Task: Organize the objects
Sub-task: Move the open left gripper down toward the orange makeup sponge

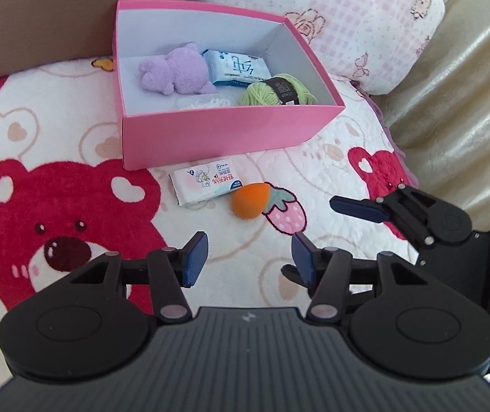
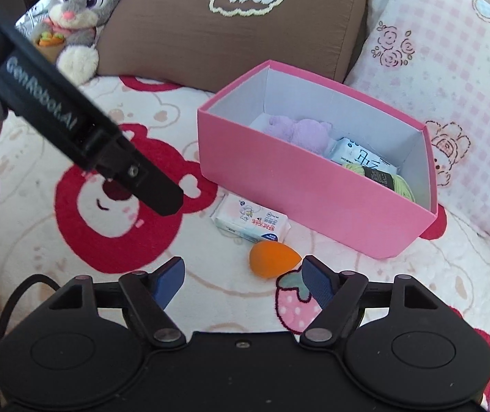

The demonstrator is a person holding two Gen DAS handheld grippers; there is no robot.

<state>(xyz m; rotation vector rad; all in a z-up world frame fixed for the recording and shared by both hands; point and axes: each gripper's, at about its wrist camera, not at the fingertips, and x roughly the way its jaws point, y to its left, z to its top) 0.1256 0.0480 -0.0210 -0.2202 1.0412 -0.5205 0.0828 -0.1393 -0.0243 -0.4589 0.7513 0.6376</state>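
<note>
A pink box (image 1: 210, 130) (image 2: 299, 192) stands on a bear-print blanket. In it lie a purple plush toy (image 1: 176, 70) (image 2: 299, 130), a blue tissue pack (image 1: 238, 67) (image 2: 361, 154) and a green yarn ball (image 1: 279, 91) (image 2: 389, 178). In front of the box lie a white tissue pack (image 1: 207, 180) (image 2: 251, 221) and an orange egg-shaped sponge (image 1: 250, 201) (image 2: 272, 257). My left gripper (image 1: 250, 257) is open and empty, short of the sponge. My right gripper (image 2: 241, 279) is open and empty, just before the sponge; it also shows in the left wrist view (image 1: 358, 207).
A brown cushion (image 2: 231, 24) and a grey bunny plush (image 2: 73, 17) stand behind the box. A pink checked pillow (image 1: 348, 17) (image 2: 451, 86) lies to the right. The left gripper's body (image 2: 73, 120) crosses the right wrist view.
</note>
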